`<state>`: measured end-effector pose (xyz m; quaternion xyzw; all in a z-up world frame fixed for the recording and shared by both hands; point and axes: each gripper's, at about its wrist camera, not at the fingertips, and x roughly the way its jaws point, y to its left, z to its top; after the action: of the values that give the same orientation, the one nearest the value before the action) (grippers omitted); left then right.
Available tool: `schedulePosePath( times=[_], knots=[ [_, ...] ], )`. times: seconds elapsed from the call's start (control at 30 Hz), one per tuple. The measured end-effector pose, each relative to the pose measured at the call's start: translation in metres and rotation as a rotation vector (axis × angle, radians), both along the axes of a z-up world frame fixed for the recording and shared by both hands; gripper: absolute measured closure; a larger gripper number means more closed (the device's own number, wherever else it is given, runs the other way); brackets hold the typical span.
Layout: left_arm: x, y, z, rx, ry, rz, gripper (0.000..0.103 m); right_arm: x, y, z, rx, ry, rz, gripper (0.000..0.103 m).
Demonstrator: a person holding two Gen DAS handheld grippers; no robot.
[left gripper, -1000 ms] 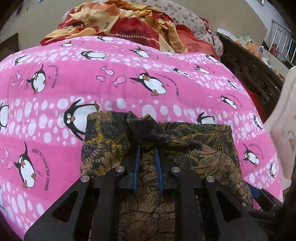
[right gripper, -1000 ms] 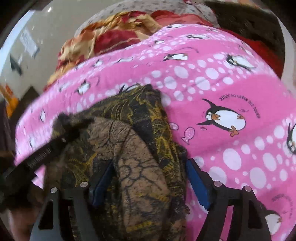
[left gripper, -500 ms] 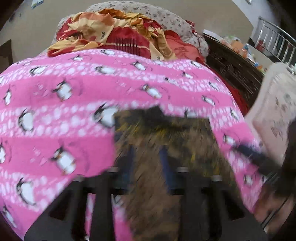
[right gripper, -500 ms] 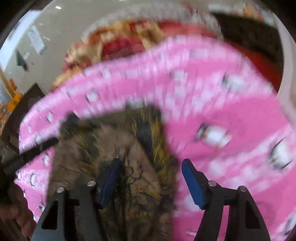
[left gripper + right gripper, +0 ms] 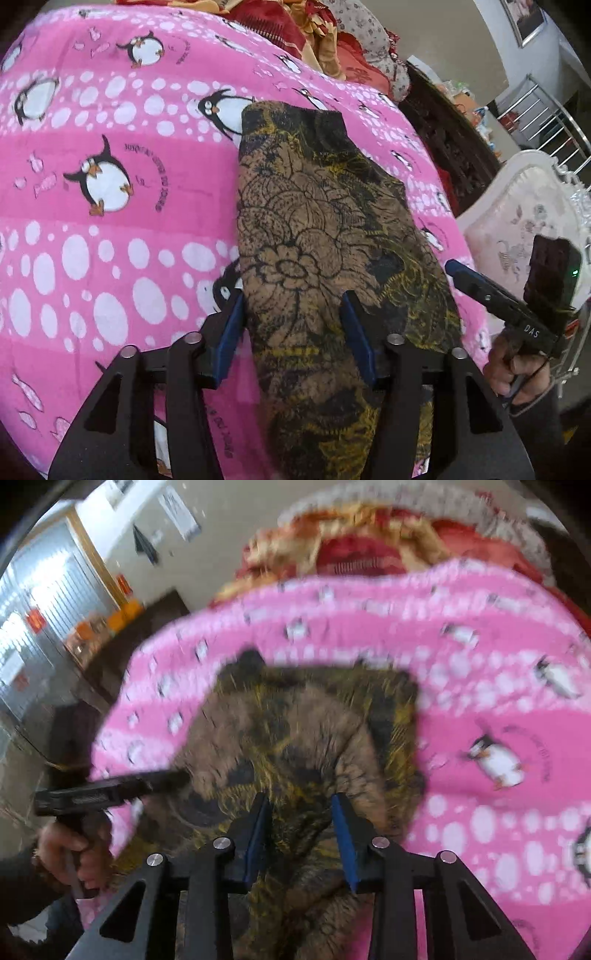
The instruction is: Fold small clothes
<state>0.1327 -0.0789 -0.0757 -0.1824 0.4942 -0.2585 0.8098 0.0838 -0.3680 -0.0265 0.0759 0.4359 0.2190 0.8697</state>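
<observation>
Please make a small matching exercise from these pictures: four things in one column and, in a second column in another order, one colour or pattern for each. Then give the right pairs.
Things:
1. folded garment
2. blanket
3. pads of the left gripper
4. heap of cloth at the far end of the bed

Colours or patterns:
A. pink with penguins and white dots
B. blue
C. red and orange-yellow
D. brown and black with yellow flower lines

Pairs: 1-D, 2-A, 3-B, 4-C

pink penguin blanket (image 5: 110, 229), red-orange bedding (image 5: 343, 550), white cushioned chair (image 5: 517, 221).
</observation>
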Motion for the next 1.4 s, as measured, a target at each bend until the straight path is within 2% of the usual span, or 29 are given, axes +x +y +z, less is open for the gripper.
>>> schedulePosePath(
  times=[0.03, 0.07, 0.13, 0.23, 0.3, 0.37, 0.4, 0.47, 0.57, 0.63, 0.67, 0.7, 0.77, 0.8, 0.83, 0.87, 0.9, 0.93, 0.97, 1.07, 1.13, 1.23, 1.4],
  knots=[
    [-0.003, 0.002, -0.002, -0.015, -0.004, -0.005, 0.04, -0.005, -0.007, 0.003, -0.002, -0.018, -0.023, 0.048],
    [-0.006, 0.0, -0.003, -0.017, -0.017, -0.006, 0.038, -0.01, -0.015, 0.004, 0.004, -0.023, -0.064, 0.039],
    [-0.011, -0.008, -0.002, 0.006, -0.052, -0.028, 0.028, -0.011, -0.034, -0.01, 0.075, 0.028, -0.12, 0.039],
    [-0.012, -0.018, 0.004, 0.079, -0.098, -0.067, 0.026, -0.01, -0.049, -0.043, 0.208, 0.146, -0.16, 0.039],
    [-0.003, 0.0, 0.004, 0.041, -0.089, 0.03, 0.026, -0.007, -0.053, -0.053, 0.318, 0.151, -0.142, 0.039],
    [0.008, 0.007, -0.005, -0.056, -0.027, 0.065, 0.026, 0.006, -0.054, -0.059, 0.397, 0.153, -0.116, 0.039],
    [0.011, 0.005, -0.006, -0.069, -0.034, 0.045, 0.024, 0.013, -0.051, -0.064, 0.422, 0.162, -0.098, 0.039],
    [0.015, 0.0, -0.006, -0.07, -0.033, 0.003, 0.023, 0.026, -0.049, -0.065, 0.401, 0.148, -0.086, 0.043],
    [0.015, -0.008, -0.005, -0.156, 0.032, -0.098, 0.023, 0.035, -0.051, -0.069, 0.454, 0.15, -0.094, 0.044],
    [0.009, -0.013, 0.002, -0.128, 0.004, -0.151, 0.024, 0.032, -0.049, -0.067, 0.514, 0.156, -0.029, 0.048],
    [0.009, -0.013, 0.004, -0.106, -0.012, -0.153, 0.024, 0.03, -0.047, -0.065, 0.528, 0.148, 0.02, 0.055],
    [0.015, -0.013, 0.003, -0.075, -0.018, -0.123, 0.024, 0.028, -0.047, -0.064, 0.502, 0.139, 0.021, 0.056],
    [0.024, -0.01, 0.003, -0.073, -0.027, -0.049, 0.028, 0.035, -0.048, -0.072, 0.472, 0.153, -0.037, 0.069],
    [0.026, -0.009, 0.004, -0.076, -0.031, -0.022, 0.03, 0.039, -0.048, -0.072, 0.472, 0.152, -0.066, 0.069],
    [0.028, -0.009, 0.004, -0.083, -0.03, 0.002, 0.036, 0.04, -0.049, -0.07, 0.463, 0.145, -0.079, 0.069],
    [0.028, -0.01, 0.001, -0.085, -0.022, 0.02, 0.046, 0.042, -0.046, -0.067, 0.435, 0.133, -0.094, 0.069],
    [0.027, -0.01, -0.002, -0.056, -0.007, 0.036, 0.068, 0.044, -0.041, -0.065, 0.398, 0.127, -0.101, 0.069],
    [0.019, -0.005, -0.007, -0.045, -0.007, 0.052, 0.079, 0.044, -0.035, -0.065, 0.365, 0.123, -0.104, 0.069],
    [0.016, -0.001, -0.008, -0.061, -0.006, 0.064, 0.083, 0.043, -0.033, -0.064, 0.339, 0.116, -0.105, 0.069],
    [0.009, 0.007, 0.0, -0.096, -0.017, 0.104, 0.088, 0.044, -0.026, -0.06, 0.286, 0.107, -0.114, 0.077],
    [0.007, 0.009, 0.01, -0.093, -0.037, 0.105, 0.089, 0.045, -0.021, -0.057, 0.305, 0.129, -0.115, 0.083],
    [0.006, 0.024, 0.021, -0.084, -0.056, 0.089, 0.089, 0.051, -0.011, -0.052, 0.313, 0.172, -0.143, 0.084],
    [0.012, 0.096, 0.03, -0.037, -0.081, 0.139, 0.089, 0.061, 0.024, -0.056, 0.376, 0.228, -0.095, 0.084]
  ],
)
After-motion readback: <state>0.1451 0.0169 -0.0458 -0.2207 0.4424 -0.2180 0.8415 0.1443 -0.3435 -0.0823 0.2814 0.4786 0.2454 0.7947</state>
